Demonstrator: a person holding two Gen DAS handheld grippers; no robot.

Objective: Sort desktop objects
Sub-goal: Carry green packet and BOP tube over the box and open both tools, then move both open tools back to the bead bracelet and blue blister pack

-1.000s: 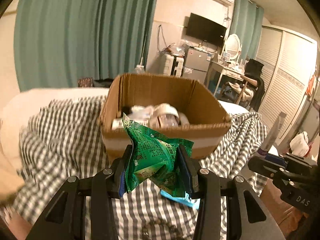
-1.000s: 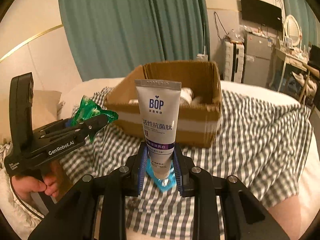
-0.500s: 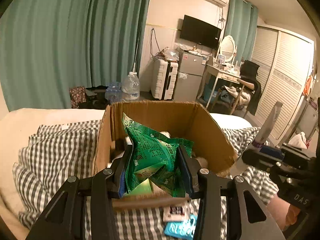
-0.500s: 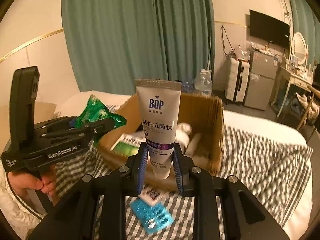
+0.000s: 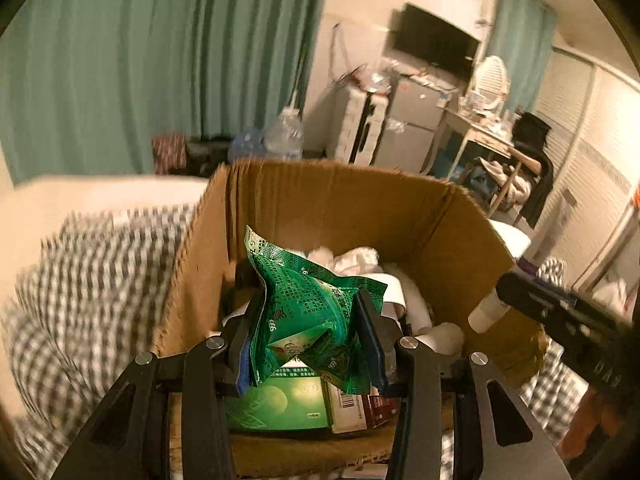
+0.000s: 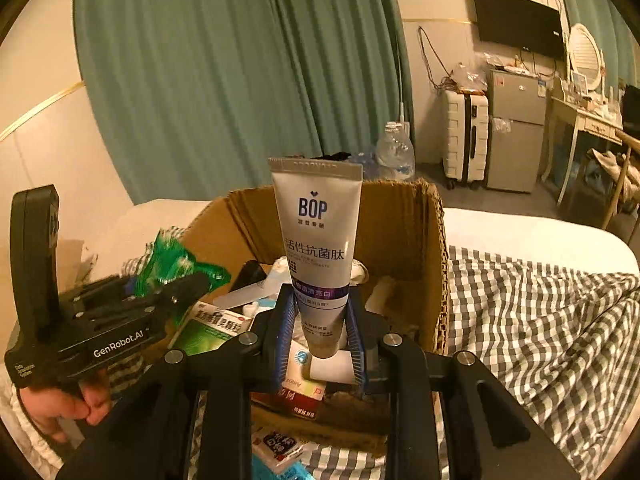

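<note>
Over the cardboard box [image 5: 320, 200], a green packet [image 5: 308, 320] is clamped in the left gripper [image 5: 310, 344] and a toothpaste tube [image 6: 318, 248] in the right gripper [image 6: 320, 344]; box contents are mostly blocked, checked cloth [image 5: 100, 280] blurred.

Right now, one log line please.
left gripper: shut on green packet | right gripper: shut on toothpaste tube | both over cardboard box

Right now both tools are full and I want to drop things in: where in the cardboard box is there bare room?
Little bare room. The cardboard box is crowded: green carton and packets along the near wall, white rolls in the middle. The one opening is the far left corner beside the black item. The checked cloth right of the box is bare.
</note>
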